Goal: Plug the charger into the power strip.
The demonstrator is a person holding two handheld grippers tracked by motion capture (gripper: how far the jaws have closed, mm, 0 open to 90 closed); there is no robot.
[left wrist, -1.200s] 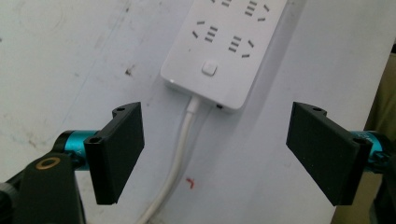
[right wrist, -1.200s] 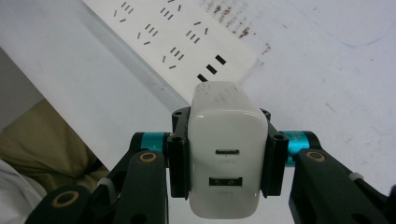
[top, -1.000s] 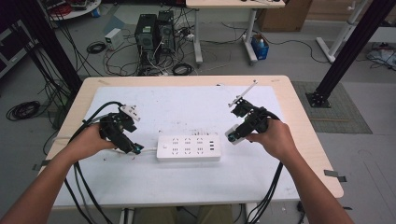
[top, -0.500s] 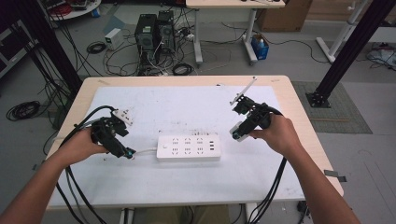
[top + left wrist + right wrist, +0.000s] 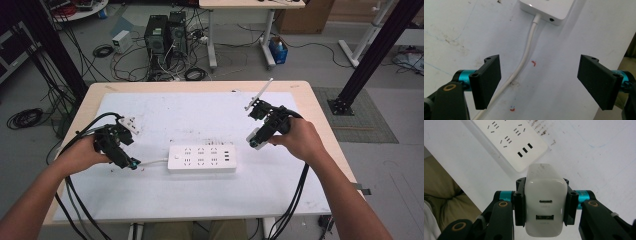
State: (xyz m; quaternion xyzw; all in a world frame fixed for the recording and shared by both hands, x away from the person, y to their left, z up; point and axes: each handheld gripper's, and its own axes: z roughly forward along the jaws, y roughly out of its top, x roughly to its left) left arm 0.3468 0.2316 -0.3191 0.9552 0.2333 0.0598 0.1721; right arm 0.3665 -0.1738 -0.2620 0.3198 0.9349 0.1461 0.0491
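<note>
My left tongs (image 5: 539, 82) are spread wide, released, low over the white surface (image 5: 200, 200), straddling the cord (image 5: 524, 57) that runs from the end of the power strip (image 5: 202, 159). From above, those left tongs (image 5: 122, 155) sit just left of the strip, near the surface's left side. My right tongs (image 5: 545, 205) are clenched on a white charger (image 5: 546, 207), its two ports facing my camera. The charger (image 5: 255, 139) hangs above the surface, just beyond the strip's right end, apart from it.
</note>
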